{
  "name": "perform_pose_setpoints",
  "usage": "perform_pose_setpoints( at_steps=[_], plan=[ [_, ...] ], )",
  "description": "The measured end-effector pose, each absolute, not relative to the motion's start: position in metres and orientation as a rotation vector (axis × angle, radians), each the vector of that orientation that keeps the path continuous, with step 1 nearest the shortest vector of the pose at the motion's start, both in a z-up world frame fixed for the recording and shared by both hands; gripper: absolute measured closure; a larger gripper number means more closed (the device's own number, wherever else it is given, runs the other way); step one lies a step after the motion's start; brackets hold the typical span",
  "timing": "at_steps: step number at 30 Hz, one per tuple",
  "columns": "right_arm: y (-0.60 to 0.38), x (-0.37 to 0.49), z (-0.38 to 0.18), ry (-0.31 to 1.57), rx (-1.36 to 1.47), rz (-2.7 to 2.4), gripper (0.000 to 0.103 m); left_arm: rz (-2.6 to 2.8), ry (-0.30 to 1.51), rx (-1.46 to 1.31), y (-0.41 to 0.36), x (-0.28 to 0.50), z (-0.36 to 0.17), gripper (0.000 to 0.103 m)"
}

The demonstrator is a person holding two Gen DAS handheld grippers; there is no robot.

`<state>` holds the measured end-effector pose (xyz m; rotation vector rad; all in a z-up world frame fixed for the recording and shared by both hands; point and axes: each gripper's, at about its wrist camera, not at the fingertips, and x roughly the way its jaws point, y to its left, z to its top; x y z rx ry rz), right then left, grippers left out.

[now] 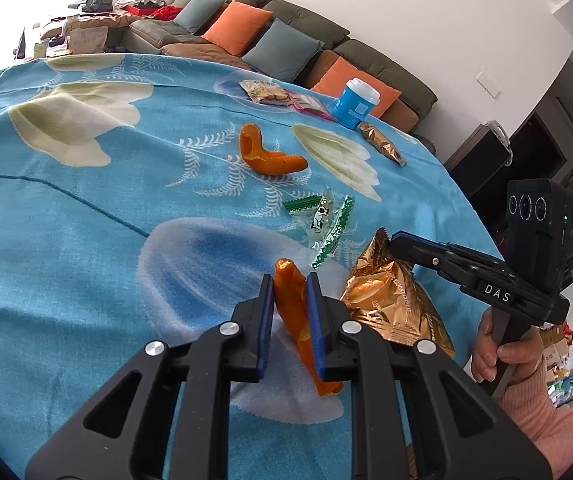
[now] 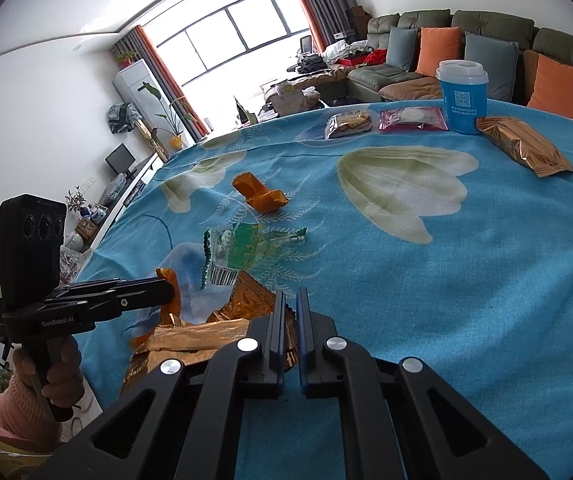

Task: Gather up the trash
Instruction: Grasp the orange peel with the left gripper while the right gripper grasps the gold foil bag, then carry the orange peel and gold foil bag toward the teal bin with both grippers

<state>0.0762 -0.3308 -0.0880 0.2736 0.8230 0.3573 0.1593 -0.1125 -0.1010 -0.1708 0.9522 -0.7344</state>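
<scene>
Nearby, green wrapper [image 1: 328,222], perhaps torn.

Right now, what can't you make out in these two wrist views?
- Left wrist: lower end of orange peel, hidden by left gripper.
- Right wrist: gold wrapper edge inside right gripper, covered by its fingers.
- Both: print on blue cup, too small.

We see a matt woven cloth [image 1: 86,240] on the tabletop, a glossy crinkled gold foil bag [image 1: 390,300], clear shiny plastic wrapper [image 1: 326,220], and matt orange peel [image 1: 290,304].
</scene>
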Motion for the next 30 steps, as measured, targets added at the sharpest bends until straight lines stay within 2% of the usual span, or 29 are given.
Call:
perform_pose_setpoints(
  at_steps=[3, 5, 7, 12, 14, 15, 16, 17, 18, 20, 30],
  plan=[
    [-0.33, 0.075, -0.086, 0.82, 0.277, 0.369, 0.098, -0.725, 0.939, -0.188, -0.102, 0.157, -0.098, 0.087],
    [-0.329, 0.077, -0.086, 0.828, 0.28, 0.383, 0.09, -0.72, 0.929, -0.198, -0.095, 0.155, -0.096, 0.087],
    [-0.326, 0.079, -0.086, 0.838, 0.273, 0.392, 0.065, -0.709, 0.92, -0.205, -0.088, 0.154, -0.095, 0.087],
    [-0.317, 0.087, -0.089, 0.85, 0.242, 0.408, 0.063, -0.691, 0.902, -0.231, -0.068, 0.149, -0.091, 0.088],
    [-0.313, 0.09, -0.09, 0.858, 0.229, 0.428, 0.065, -0.681, 0.897, -0.241, -0.06, 0.147, -0.091, 0.088],
    [-0.309, 0.09, -0.09, 0.864, 0.216, 0.438, 0.075, -0.678, 0.895, -0.246, -0.057, 0.146, -0.09, 0.088],
    [-0.307, 0.089, -0.091, 0.867, 0.208, 0.449, 0.08, -0.673, 0.893, -0.251, -0.053, 0.145, -0.09, 0.088],
    [-0.306, 0.088, -0.091, 0.867, 0.209, 0.464, 0.081, -0.669, 0.891, -0.255, -0.05, 0.144, -0.09, 0.089],
    [-0.305, 0.087, -0.089, 0.86, 0.207, 0.47, 0.091, -0.666, 0.889, -0.261, -0.046, 0.142, -0.09, 0.089],
    [-0.303, 0.083, -0.087, 0.856, 0.195, 0.483, 0.101, -0.659, 0.886, -0.27, -0.038, 0.138, -0.089, 0.089],
    [-0.292, 0.068, -0.065, 0.797, 0.199, 0.54, 0.102, -0.626, 0.853, -0.312, 0.001, 0.12, -0.083, 0.089]
  ],
)
